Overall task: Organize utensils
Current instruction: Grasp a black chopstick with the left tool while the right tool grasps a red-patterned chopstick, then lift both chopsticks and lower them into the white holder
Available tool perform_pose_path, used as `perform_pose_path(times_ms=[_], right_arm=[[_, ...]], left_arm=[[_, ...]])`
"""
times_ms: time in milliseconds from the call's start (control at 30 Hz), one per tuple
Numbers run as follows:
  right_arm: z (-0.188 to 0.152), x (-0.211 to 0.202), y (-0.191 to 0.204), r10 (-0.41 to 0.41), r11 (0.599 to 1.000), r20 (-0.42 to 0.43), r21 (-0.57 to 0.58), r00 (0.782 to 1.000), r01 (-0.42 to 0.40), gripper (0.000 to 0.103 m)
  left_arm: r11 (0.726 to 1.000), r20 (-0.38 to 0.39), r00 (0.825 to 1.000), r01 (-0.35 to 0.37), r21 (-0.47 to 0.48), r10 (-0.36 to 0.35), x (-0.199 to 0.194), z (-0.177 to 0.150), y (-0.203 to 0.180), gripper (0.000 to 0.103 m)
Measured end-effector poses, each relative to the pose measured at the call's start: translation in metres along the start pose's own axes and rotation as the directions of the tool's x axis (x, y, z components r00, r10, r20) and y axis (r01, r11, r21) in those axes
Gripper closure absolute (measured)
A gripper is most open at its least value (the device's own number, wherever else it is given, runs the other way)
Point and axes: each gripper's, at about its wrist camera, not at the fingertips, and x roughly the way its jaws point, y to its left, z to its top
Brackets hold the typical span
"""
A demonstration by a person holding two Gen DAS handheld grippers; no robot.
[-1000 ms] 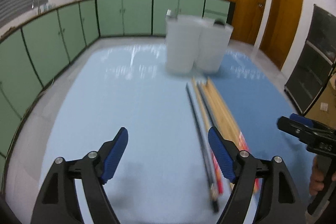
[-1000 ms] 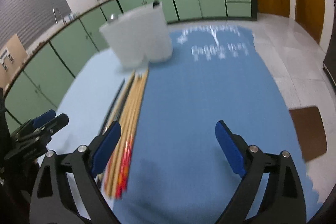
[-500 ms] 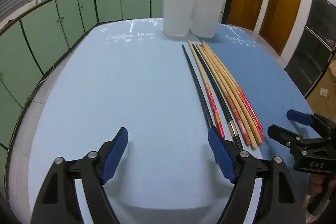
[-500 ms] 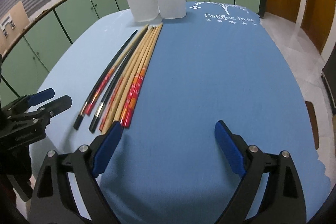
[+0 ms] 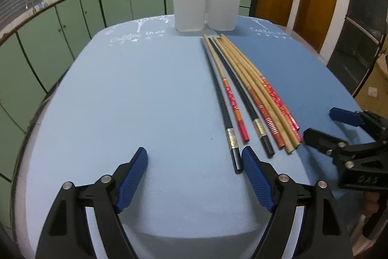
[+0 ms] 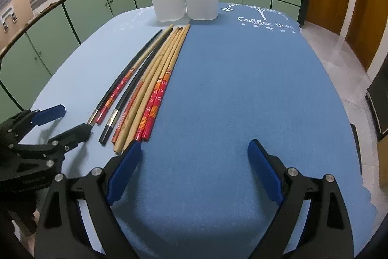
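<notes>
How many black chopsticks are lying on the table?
2. One black chopstick at the row's left edge; the second black chopstick two places right, a red-patterned chopstick between. The white holder's inside is hidden.

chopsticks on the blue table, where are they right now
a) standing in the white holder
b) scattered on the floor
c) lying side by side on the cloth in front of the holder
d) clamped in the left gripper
c: the chopsticks lie flat in a tight row on the cloth, tips toward the white holder, which stands apart beyond them; the left gripper and right gripper are both open with nothing between their pads.
</notes>
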Motion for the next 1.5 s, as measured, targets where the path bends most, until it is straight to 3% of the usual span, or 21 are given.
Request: perform_pose_path(times_ms=[200,467,633,733,867,1033,1167,1200,1300,1500], right_arm=[[-0.002,0.000,0.010,-0.019,0.999,0.006,-0.026,1.000,0.019,0.015],[0.000,0.005,0.016,-0.049,0.998,0.025,-0.048,0.999,0.050,0.018],[0.006,0.008,0.012,-0.088,0.996,0.035,-0.027,0.995,0.089,0.027],[0.007,0.007,0.005,-0.116,0.993,0.039,-0.009,0.992,0.116,0.029],[0.007,0.008,0.006,-0.090,0.996,0.045,-0.004,0.995,0.090,0.032],[0.006,0.008,0.014,-0.059,0.998,0.071,-0.032,0.996,0.061,0.058],[0.004,0.008,0.015,-0.052,0.998,0.088,-0.027,0.995,0.054,0.075],[0.004,0.008,0.014,-0.050,0.998,0.090,-0.025,0.995,0.052,0.082],[0.004,0.008,0.011,-0.042,0.999,0.093,-0.014,0.995,0.043,0.097],[0.004,0.002,0.010,-0.031,0.999,0.089,-0.010,0.996,0.032,0.098]], left_arm=[[1.000,0.007,1.000,0.000,-0.020,0.001,-0.003,-0.002,0.006,0.028],[1.000,0.029,1.000,0.007,-0.010,-0.007,-0.003,-0.002,-0.001,0.055],[1.000,0.044,0.999,-0.008,0.002,0.008,-0.003,-0.001,-0.002,0.075],[1.000,0.044,0.999,-0.003,-0.015,0.004,-0.004,-0.002,0.002,0.078],[1.000,0.046,0.999,-0.009,-0.014,0.009,-0.002,0.000,0.000,0.078],[1.000,0.049,0.999,-0.009,-0.019,0.010,0.000,0.002,-0.002,0.078],[1.000,0.054,0.998,-0.008,-0.021,0.009,0.000,0.000,-0.005,0.087],[1.000,0.056,0.998,-0.003,-0.020,0.004,0.000,0.000,-0.007,0.093],[1.000,0.065,0.998,-0.025,0.000,0.024,-0.001,-0.002,-0.015,0.096],[1.000,0.068,0.997,-0.030,0.004,0.029,-0.006,-0.001,-0.018,0.096]])
